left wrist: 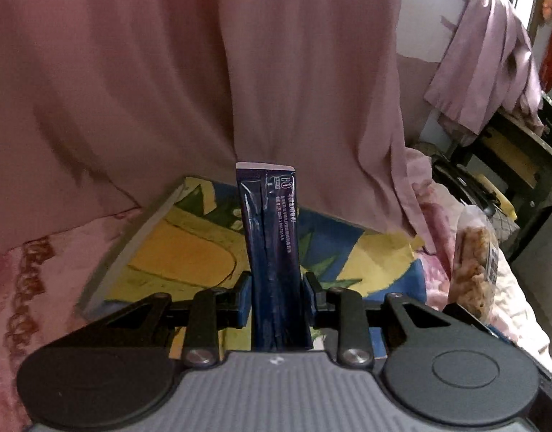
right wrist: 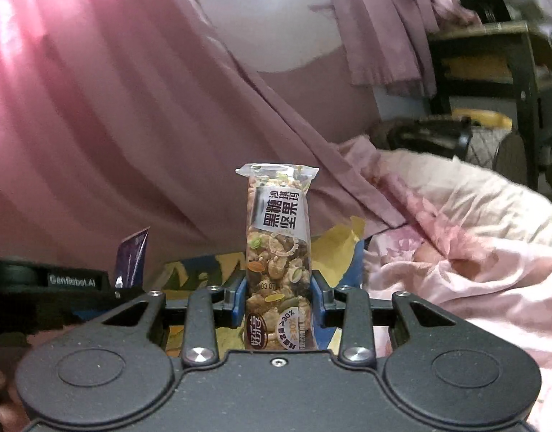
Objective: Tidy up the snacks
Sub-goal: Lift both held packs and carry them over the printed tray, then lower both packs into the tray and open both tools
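Left gripper [left wrist: 277,288] clamps a purple packet [left wrist: 270,223]; right gripper [right wrist: 279,293] seemingly pinches a nut bar [right wrist: 277,252].

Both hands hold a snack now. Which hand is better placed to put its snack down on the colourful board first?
Probably left. The left gripper holds the dark blue sachet directly over the colourful board. The right gripper, holding the nut bar, sits nearer the board's edge beside the pink bedding.
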`<action>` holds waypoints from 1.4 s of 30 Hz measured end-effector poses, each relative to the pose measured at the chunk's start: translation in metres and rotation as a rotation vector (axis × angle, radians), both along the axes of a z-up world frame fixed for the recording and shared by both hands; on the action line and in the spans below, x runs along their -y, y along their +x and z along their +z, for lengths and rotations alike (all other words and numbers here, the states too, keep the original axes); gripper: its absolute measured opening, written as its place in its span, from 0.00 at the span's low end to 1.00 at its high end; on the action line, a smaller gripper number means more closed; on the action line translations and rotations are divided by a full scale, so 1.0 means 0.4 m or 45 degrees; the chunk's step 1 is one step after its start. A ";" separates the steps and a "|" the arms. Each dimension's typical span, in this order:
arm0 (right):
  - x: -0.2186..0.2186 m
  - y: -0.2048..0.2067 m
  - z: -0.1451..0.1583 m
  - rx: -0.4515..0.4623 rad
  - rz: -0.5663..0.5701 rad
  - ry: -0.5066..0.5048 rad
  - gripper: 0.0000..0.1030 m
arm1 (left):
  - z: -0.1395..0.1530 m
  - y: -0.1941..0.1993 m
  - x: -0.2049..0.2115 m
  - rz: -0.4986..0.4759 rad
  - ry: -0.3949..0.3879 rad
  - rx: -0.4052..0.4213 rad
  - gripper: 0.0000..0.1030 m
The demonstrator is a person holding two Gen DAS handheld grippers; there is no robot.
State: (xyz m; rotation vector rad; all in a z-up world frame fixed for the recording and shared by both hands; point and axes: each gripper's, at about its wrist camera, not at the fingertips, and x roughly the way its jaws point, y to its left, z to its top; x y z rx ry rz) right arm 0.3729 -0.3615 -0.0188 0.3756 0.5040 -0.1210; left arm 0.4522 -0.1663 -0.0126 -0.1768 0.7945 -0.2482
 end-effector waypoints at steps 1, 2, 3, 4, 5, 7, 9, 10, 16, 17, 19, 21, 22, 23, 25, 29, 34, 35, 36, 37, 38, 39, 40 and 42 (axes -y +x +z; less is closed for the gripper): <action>0.006 0.015 -0.010 -0.007 -0.002 0.013 0.36 | -0.013 0.013 0.005 0.006 -0.011 -0.005 0.31; 0.012 0.029 -0.021 -0.015 0.000 0.020 0.36 | -0.022 0.023 0.008 0.008 -0.014 -0.012 0.31; 0.014 0.045 -0.033 -0.029 0.011 0.025 0.36 | -0.034 0.032 0.014 0.011 -0.004 -0.019 0.31; 0.010 0.057 -0.044 -0.049 0.021 0.020 0.36 | -0.045 0.041 0.020 0.013 0.009 -0.024 0.31; 0.002 0.067 -0.055 -0.073 0.032 0.005 0.36 | -0.053 0.050 0.025 0.010 0.019 -0.029 0.31; -0.012 0.090 -0.081 -0.123 0.055 -0.033 0.36 | -0.079 0.066 0.037 0.003 0.042 -0.054 0.31; -0.021 0.108 -0.104 -0.168 0.068 -0.042 0.36 | -0.099 0.076 0.042 0.000 0.051 -0.083 0.31; -0.028 0.113 -0.113 -0.186 0.073 -0.044 0.36 | -0.112 0.080 0.043 0.003 0.052 -0.097 0.31; -0.056 0.140 -0.162 -0.267 0.106 -0.068 0.36 | -0.162 0.092 0.041 0.023 0.061 -0.174 0.31; -0.060 0.143 -0.168 -0.276 0.111 -0.073 0.36 | -0.168 0.093 0.041 0.019 0.065 -0.178 0.31; -0.065 0.146 -0.177 -0.289 0.115 -0.074 0.36 | -0.174 0.097 0.040 0.015 0.070 -0.188 0.32; -0.068 0.148 -0.183 -0.303 0.123 -0.076 0.36 | -0.180 0.101 0.038 0.015 0.073 -0.201 0.33; -0.071 0.150 -0.187 -0.312 0.125 -0.078 0.36 | -0.181 0.102 0.036 0.016 0.072 -0.205 0.33; -0.074 0.150 -0.192 -0.321 0.126 -0.081 0.37 | -0.182 0.103 0.035 0.018 0.072 -0.206 0.34; -0.078 0.151 -0.198 -0.332 0.125 -0.084 0.37 | -0.181 0.105 0.033 0.017 0.067 -0.209 0.35; -0.083 0.144 -0.192 -0.324 0.125 -0.095 0.43 | -0.172 0.103 0.024 0.028 0.064 -0.224 0.51; -0.078 0.123 -0.157 -0.277 0.096 -0.082 0.61 | -0.120 0.084 -0.004 0.053 0.041 -0.183 0.73; -0.077 0.115 -0.147 -0.259 0.089 -0.076 0.65 | -0.102 0.076 -0.014 0.061 0.034 -0.158 0.79; -0.076 0.105 -0.135 -0.237 0.082 -0.071 0.71 | -0.083 0.067 -0.023 0.070 0.028 -0.130 0.83; -0.075 0.092 -0.121 -0.207 0.074 -0.065 0.75 | -0.064 0.060 -0.032 0.077 0.023 -0.103 0.85; -0.076 0.077 -0.105 -0.176 0.068 -0.058 0.81 | -0.041 0.046 -0.047 0.083 0.011 -0.068 0.89; -0.076 0.061 -0.090 -0.147 0.062 -0.052 0.86 | -0.023 0.031 -0.060 0.094 0.000 -0.036 0.94; -0.075 0.043 -0.073 -0.117 0.057 -0.046 0.88 | -0.006 0.015 -0.075 0.108 -0.009 -0.005 0.95; -0.074 0.011 -0.042 -0.066 0.056 -0.036 0.94 | 0.026 -0.021 -0.108 0.136 -0.037 0.063 0.98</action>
